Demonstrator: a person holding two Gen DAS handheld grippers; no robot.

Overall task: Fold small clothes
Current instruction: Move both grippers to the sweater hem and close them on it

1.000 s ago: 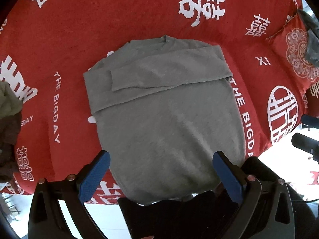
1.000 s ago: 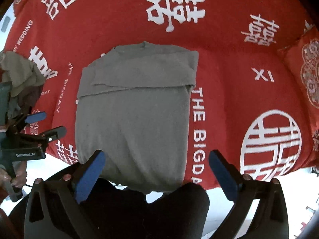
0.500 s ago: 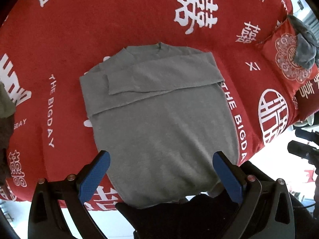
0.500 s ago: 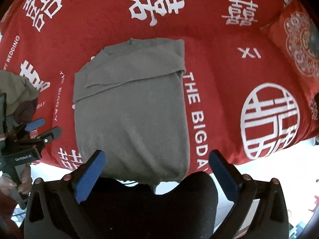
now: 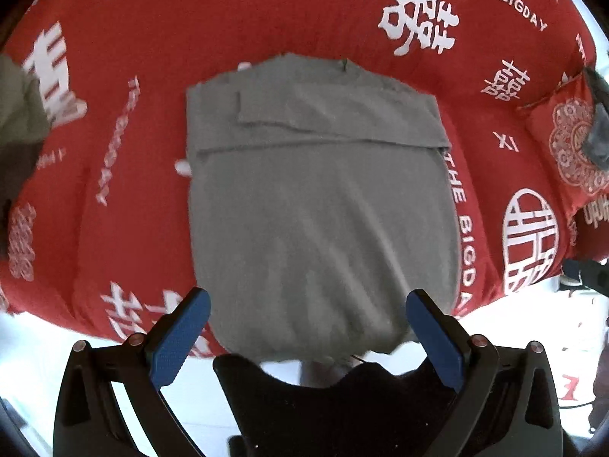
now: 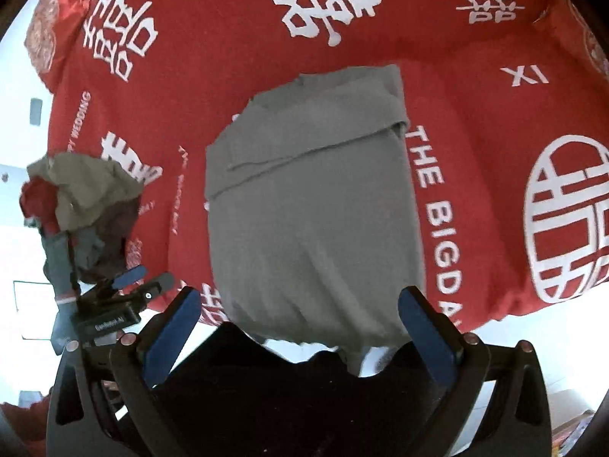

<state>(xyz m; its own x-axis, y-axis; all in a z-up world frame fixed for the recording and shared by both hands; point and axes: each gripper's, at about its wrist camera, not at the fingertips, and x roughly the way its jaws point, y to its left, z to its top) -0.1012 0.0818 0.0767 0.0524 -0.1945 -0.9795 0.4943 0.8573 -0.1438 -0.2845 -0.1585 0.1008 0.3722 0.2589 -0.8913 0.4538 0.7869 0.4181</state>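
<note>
A grey sweater lies flat on the red bedspread, both sleeves folded across its chest and the collar at the far end. Its hem hangs over the bed's front edge. My left gripper stands open just above that hem, with its blue pads wide apart on either side of the cloth. In the right wrist view the same sweater fills the middle, and my right gripper is open over the hem too. The left gripper shows there at the lower left, beside the bed edge.
A heap of loose clothes sits on the bed's left side. A red embroidered pillow with a dark grey garment on it lies at the right. Another pillow is far left. White floor lies below the bed edge.
Both grippers have come down and closer to the sweater's hem at the bed's front edge. The sweater keeps its shape and both grippers stay open.
</note>
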